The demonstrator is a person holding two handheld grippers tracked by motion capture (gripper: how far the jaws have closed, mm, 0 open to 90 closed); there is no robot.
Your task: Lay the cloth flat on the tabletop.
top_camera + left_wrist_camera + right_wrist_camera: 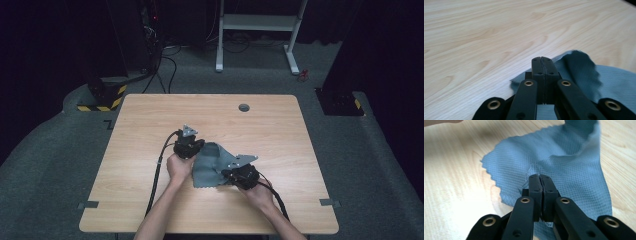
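The grey cloth lies near the middle of our table; our left claw and right claw each pinch an edge, jaws clamped together on it.

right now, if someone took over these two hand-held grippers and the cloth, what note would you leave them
Left hand-held gripper: jaws shut, pinching an edge of the grey-blue cloth.
Right hand-held gripper: jaws shut on another edge of the cloth.
Cloth: near the middle of the wooden table, partly lifted and rumpled between the two grippers.
Done: both edges gripped.
Left: probably to fold or spread it; the cloth is not yet flat or folded.
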